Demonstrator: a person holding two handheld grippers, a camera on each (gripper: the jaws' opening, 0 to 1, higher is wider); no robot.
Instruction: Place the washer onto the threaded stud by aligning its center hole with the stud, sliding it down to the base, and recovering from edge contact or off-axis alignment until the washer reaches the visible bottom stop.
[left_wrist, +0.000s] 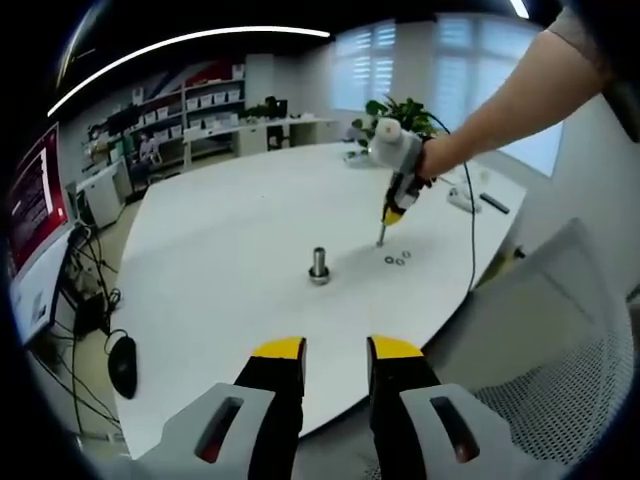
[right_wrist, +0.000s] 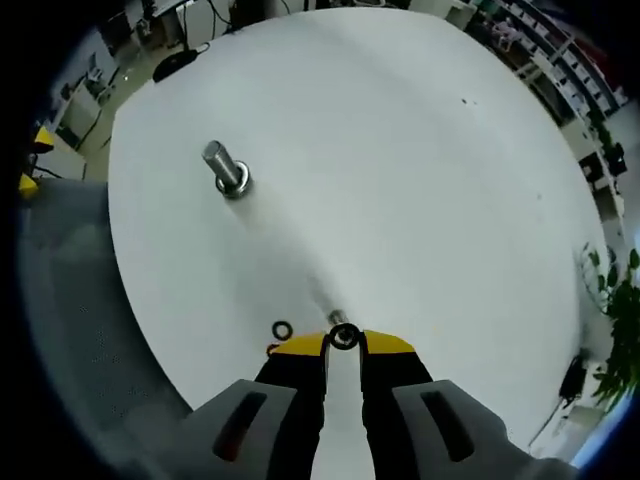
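A metal threaded stud (left_wrist: 319, 265) (right_wrist: 228, 170) stands upright on the white table (left_wrist: 230, 240) (right_wrist: 400, 150). Three small dark washers lie to its right. My right gripper (left_wrist: 381, 238) (right_wrist: 343, 343), held by a person's hand, points down at the table among them. Its yellow-tipped jaws are shut on one washer (right_wrist: 344, 337), which lies flat at table level. A second washer (right_wrist: 282, 329) lies just left of the jaws and a third (right_wrist: 336, 317) just ahead. My left gripper (left_wrist: 337, 350) hovers open off the near table edge, well short of the stud, with nothing between its jaws.
A grey mesh chair (left_wrist: 560, 360) stands at the table's right edge. A dark remote (left_wrist: 493, 203) and a white cabled item (left_wrist: 460, 197) lie at the far right. A plant (left_wrist: 405, 110) is behind. Cables and a red screen (left_wrist: 35, 200) are left of the table.
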